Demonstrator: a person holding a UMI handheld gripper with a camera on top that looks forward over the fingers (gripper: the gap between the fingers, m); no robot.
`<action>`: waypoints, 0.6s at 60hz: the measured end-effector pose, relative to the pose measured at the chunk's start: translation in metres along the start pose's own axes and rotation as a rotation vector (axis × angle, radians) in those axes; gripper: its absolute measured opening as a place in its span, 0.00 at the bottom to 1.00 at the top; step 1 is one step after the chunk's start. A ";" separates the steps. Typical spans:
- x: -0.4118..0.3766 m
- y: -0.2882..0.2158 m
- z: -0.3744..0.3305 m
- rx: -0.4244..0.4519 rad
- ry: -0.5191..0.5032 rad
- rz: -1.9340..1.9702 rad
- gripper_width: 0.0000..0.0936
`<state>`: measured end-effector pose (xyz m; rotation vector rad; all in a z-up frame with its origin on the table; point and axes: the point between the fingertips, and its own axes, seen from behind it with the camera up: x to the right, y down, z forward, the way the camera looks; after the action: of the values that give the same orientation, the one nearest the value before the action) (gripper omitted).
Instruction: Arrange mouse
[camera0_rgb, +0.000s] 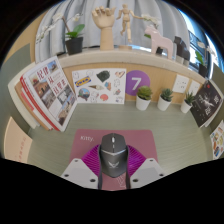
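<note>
So the gripper (113, 172) had its two fingers spread apart, nothing clamped, with the purple pads (92, 160) facing inward. The mouse (112, 151) sat right between the fingertips, a grey one with a dark strip down the middle, resting on its own on a pink mouse mat (88, 139) that lay on the desk (40, 150). I could see a sliver of gap on each side of it, so I'd call that released, not grasping.

The bit that mattered: the mouse was dead ahead and centred, and its long axis ran straight along the fingers' direction, pointing away from the camera. That meant the fingers were lined up to squeeze its two long sides, which looked like the easy way to grab it. My guess was that closing straight in was all it needed, no twisting first.

Further out there was a row of leaflets (100, 85) propped against a low divider, a booklet (42, 92) leaning off to one side, three small potted plants (165, 98), and wooden figures (105, 24) up on the shelf behind.
</note>
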<state>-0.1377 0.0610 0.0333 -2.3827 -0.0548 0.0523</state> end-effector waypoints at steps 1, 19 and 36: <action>-0.001 0.006 0.004 -0.012 0.003 -0.005 0.33; 0.001 0.041 0.026 -0.067 0.016 -0.010 0.48; 0.004 0.004 -0.033 -0.034 0.029 0.020 0.91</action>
<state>-0.1319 0.0356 0.0539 -2.4173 -0.0180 0.0263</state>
